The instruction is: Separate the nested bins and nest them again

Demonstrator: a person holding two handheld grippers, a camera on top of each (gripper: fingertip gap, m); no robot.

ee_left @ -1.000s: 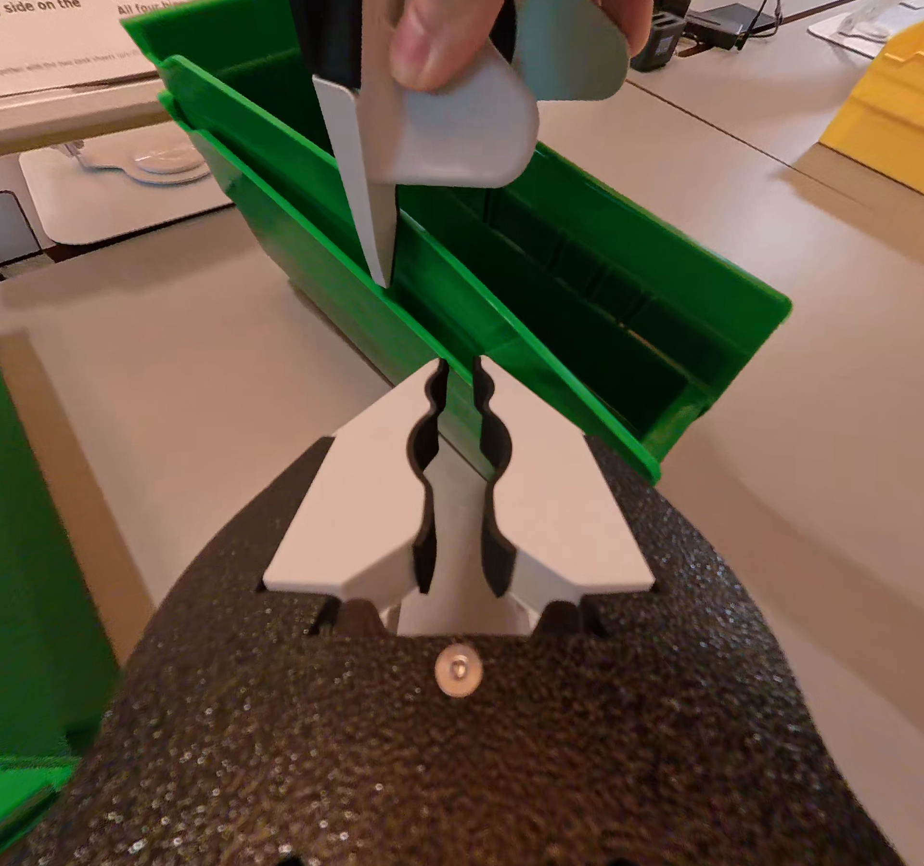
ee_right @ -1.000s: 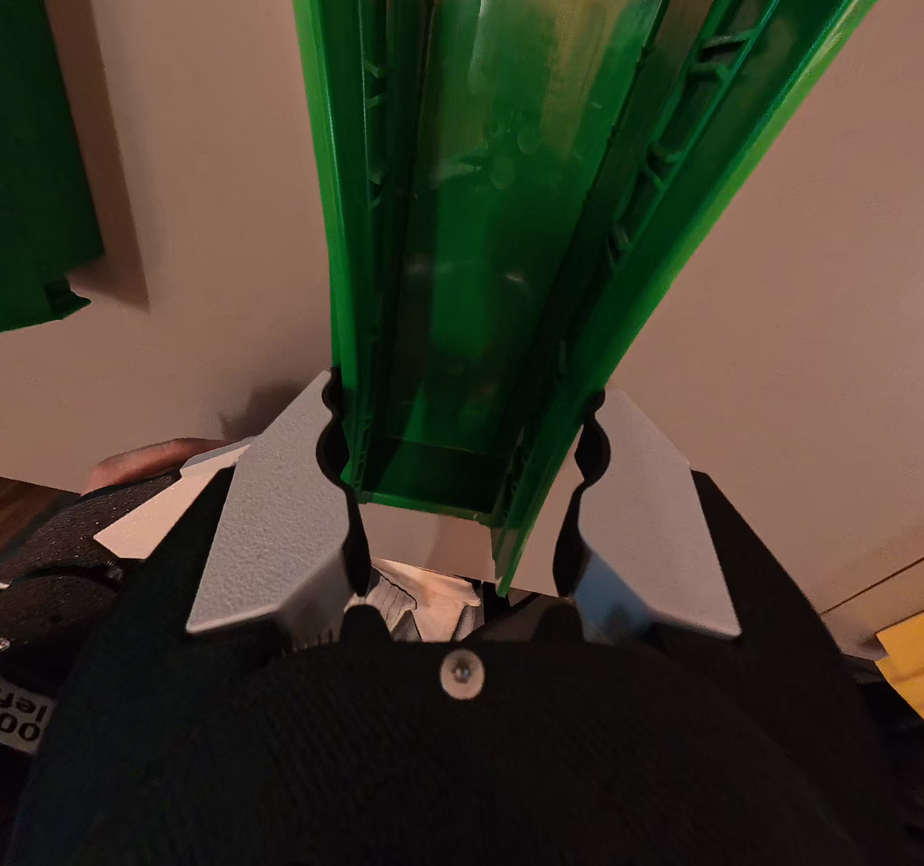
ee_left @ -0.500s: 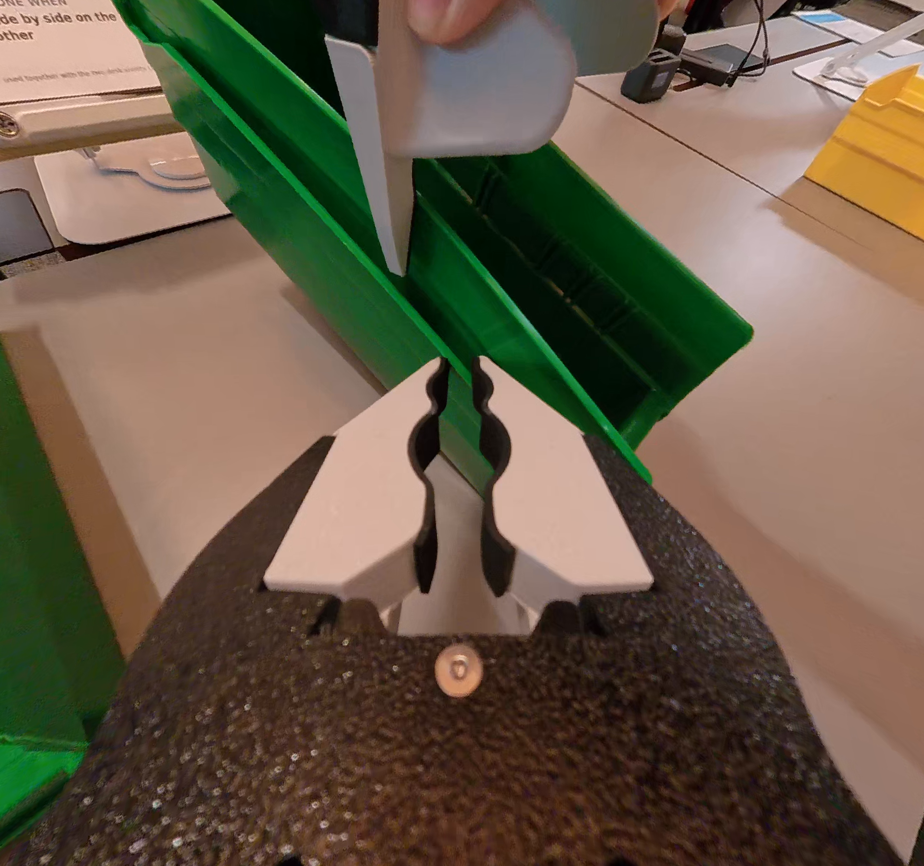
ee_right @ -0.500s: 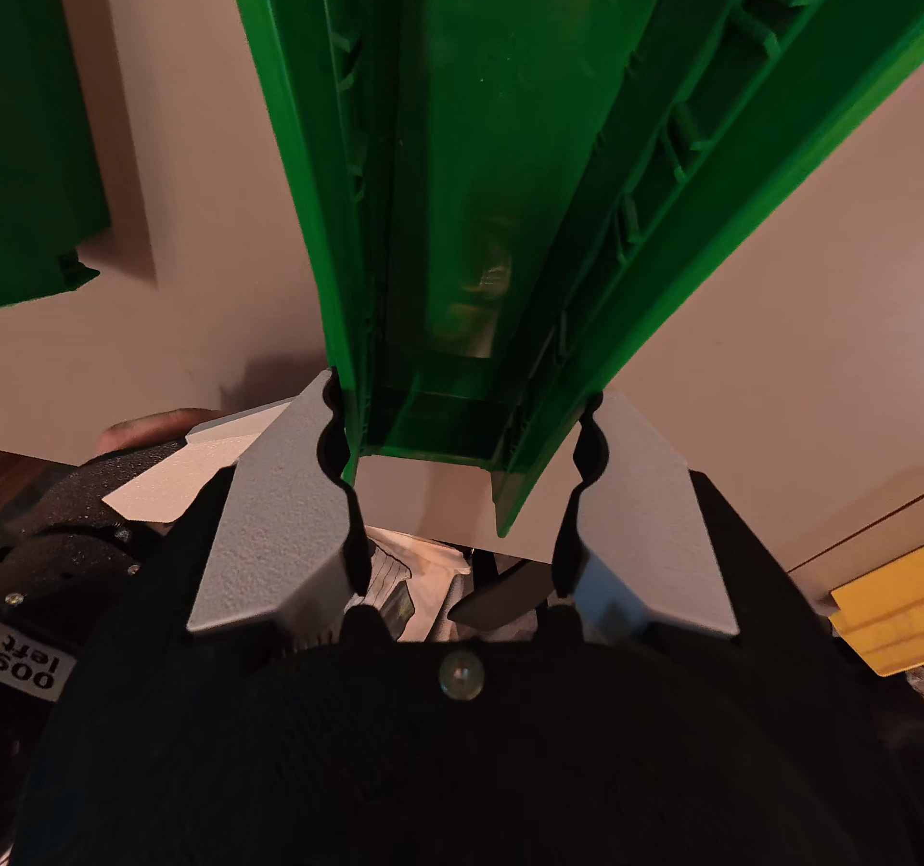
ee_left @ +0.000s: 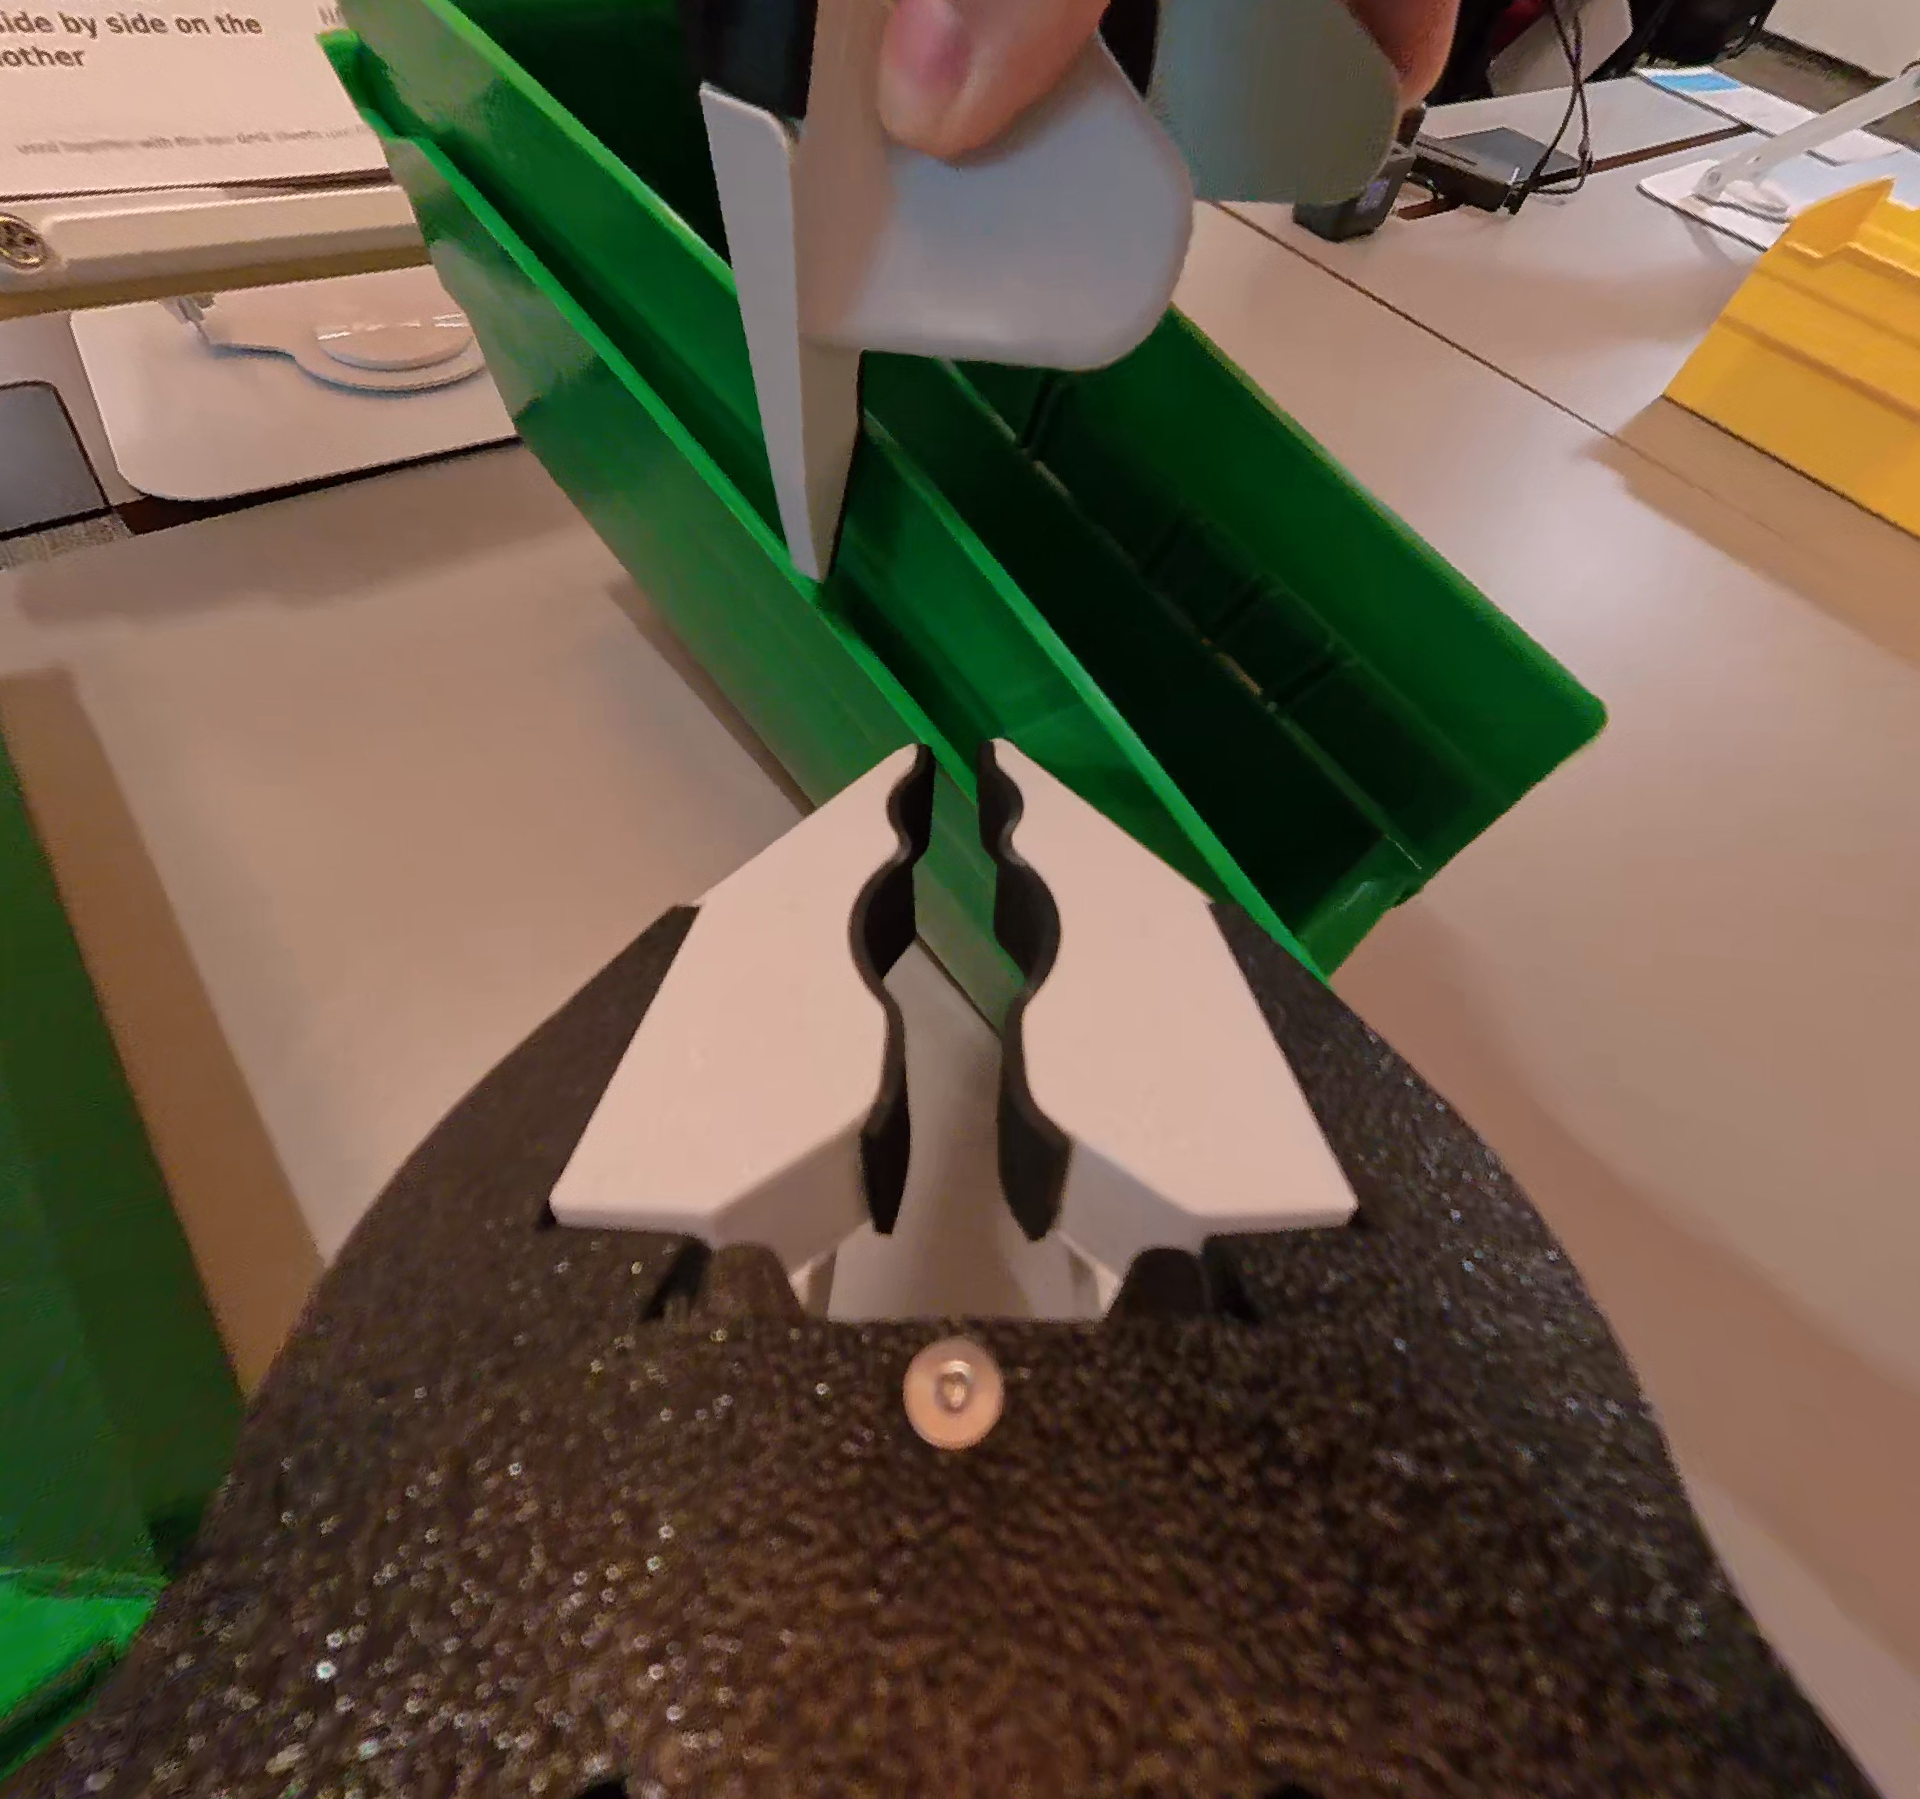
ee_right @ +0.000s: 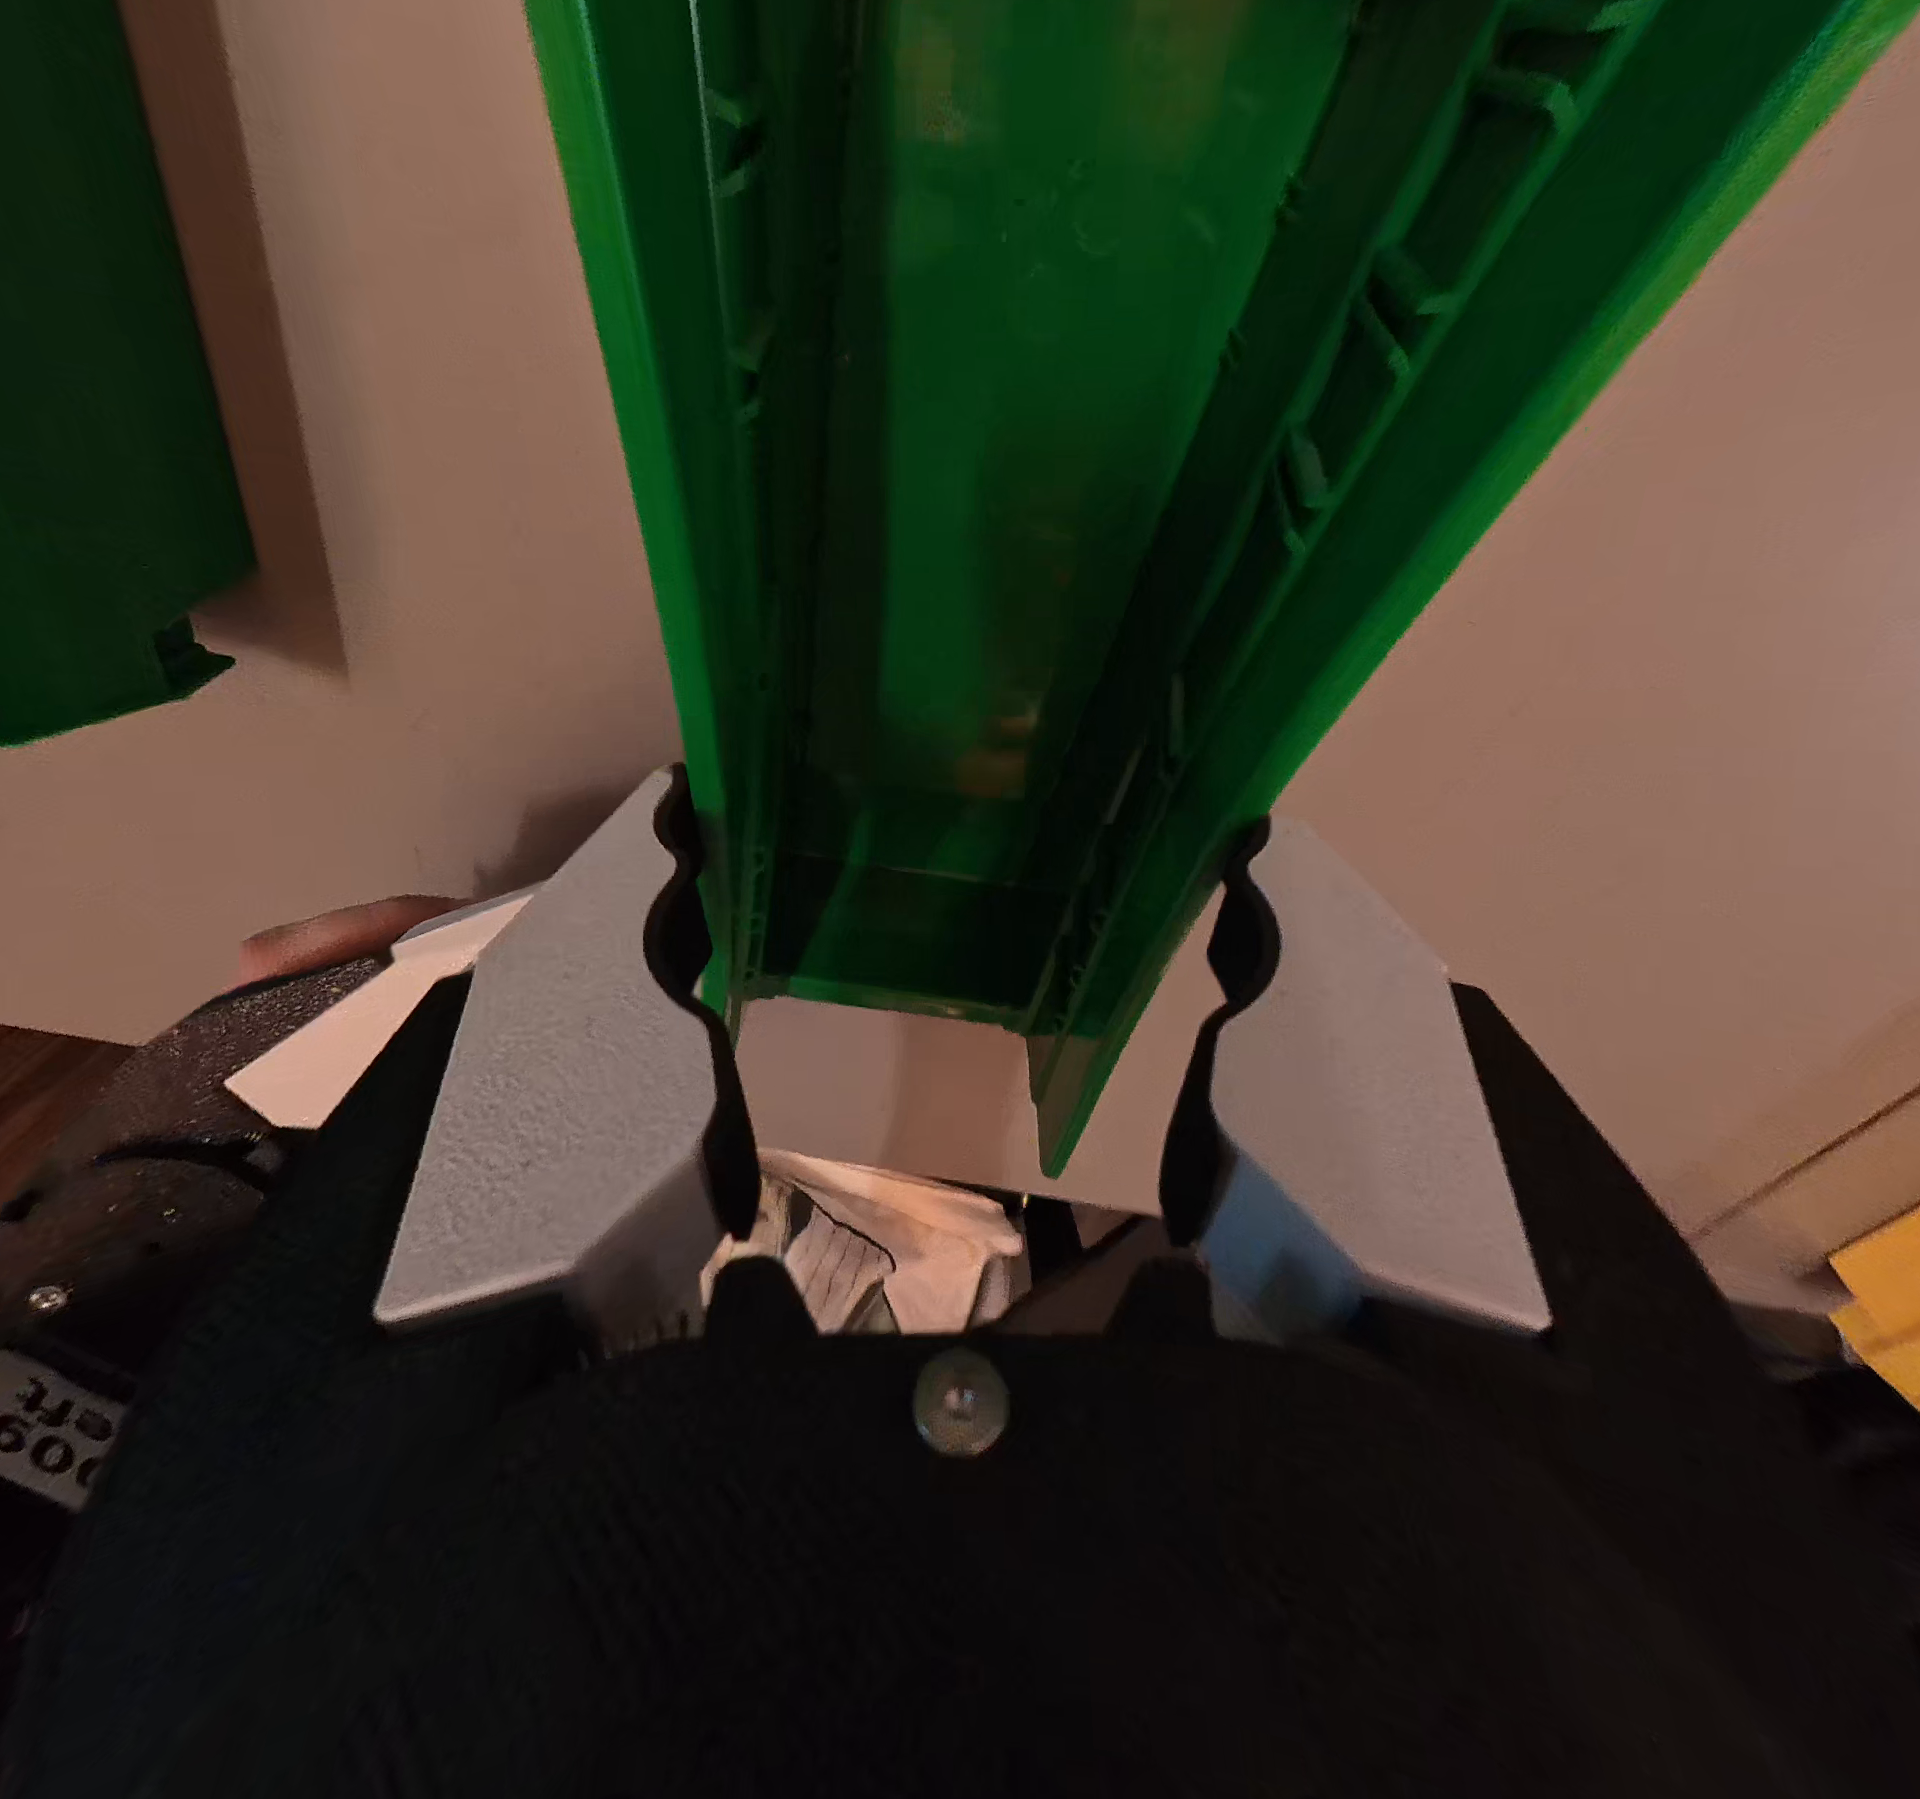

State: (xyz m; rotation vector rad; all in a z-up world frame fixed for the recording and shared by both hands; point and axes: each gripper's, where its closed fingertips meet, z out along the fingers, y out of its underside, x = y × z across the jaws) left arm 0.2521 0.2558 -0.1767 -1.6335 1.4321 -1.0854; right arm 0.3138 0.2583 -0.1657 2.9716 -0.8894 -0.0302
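Printed writing on a white instruction sheet point(ee_left: 156, 35) behind the green bin point(ee_left: 644, 419); a lettered white sticker point(ee_right: 52, 1437) on the left gripper.

Bare table point(ee_left: 395, 814) between green bins point(ee_left: 1143, 627)

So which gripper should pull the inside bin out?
Right. The right gripper straddles the inner bin, one finger slipped between the two bins. The left gripper only pinches the outer bin wall, probably anchoring it.
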